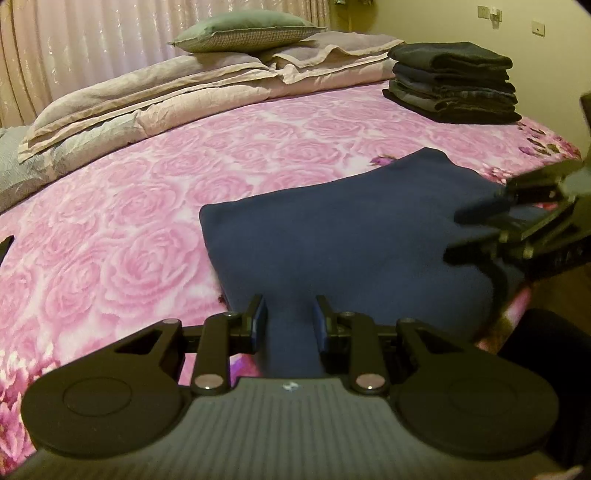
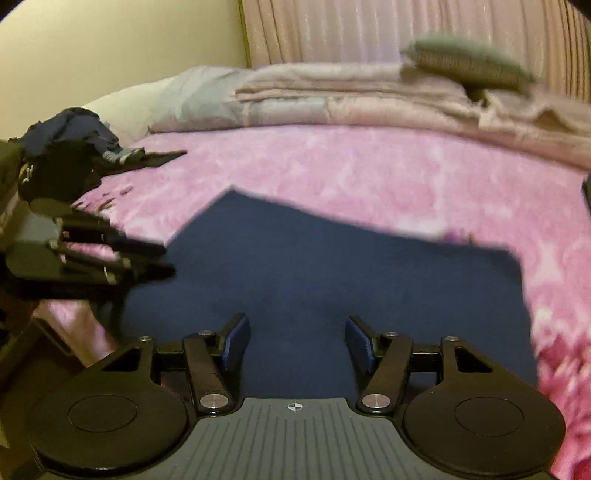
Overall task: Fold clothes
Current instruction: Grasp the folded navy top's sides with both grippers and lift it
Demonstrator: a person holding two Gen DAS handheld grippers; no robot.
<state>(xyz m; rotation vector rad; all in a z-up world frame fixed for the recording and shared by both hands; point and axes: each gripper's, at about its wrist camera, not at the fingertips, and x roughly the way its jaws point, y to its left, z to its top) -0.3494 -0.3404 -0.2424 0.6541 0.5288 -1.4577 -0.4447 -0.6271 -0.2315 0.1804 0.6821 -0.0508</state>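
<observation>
Currently my left gripper [image 1: 289,321] pinches a bunched ridge of the navy garment [image 1: 351,236] at its near edge, the blue pads [image 1: 259,321] pressing the cloth from both sides. My right gripper [image 2: 295,343] stands with its jaws well apart over the same garment [image 2: 332,280]; cloth shows between and beneath the pads [image 2: 236,343], but I cannot tell whether they touch it, and they do not squeeze it.

Position of the garment: it lies flat on the pink rose bedspread [image 1: 147,206], at the near edge of the bed, partly folded into a rough rectangle. Beyond the garment, toward the far right corner, sits a stack of folded dark clothes [image 1: 452,83]; beyond it toward the headboard lie a folded quilt [image 1: 147,99] and a green cushion [image 1: 243,35]. To the garment's left, in the right wrist view, a heap of unfolded clothes [image 2: 70,147] waits.

Technique, as I judge it: the right jaws should close on the near edge level with my left grip, taking all layers. Both hands then ought to lift together, keeping the edge taut, and carry it over toward the garment's far edge. Uneven height would skew the fold; a shallow bite may drop a layer.
</observation>
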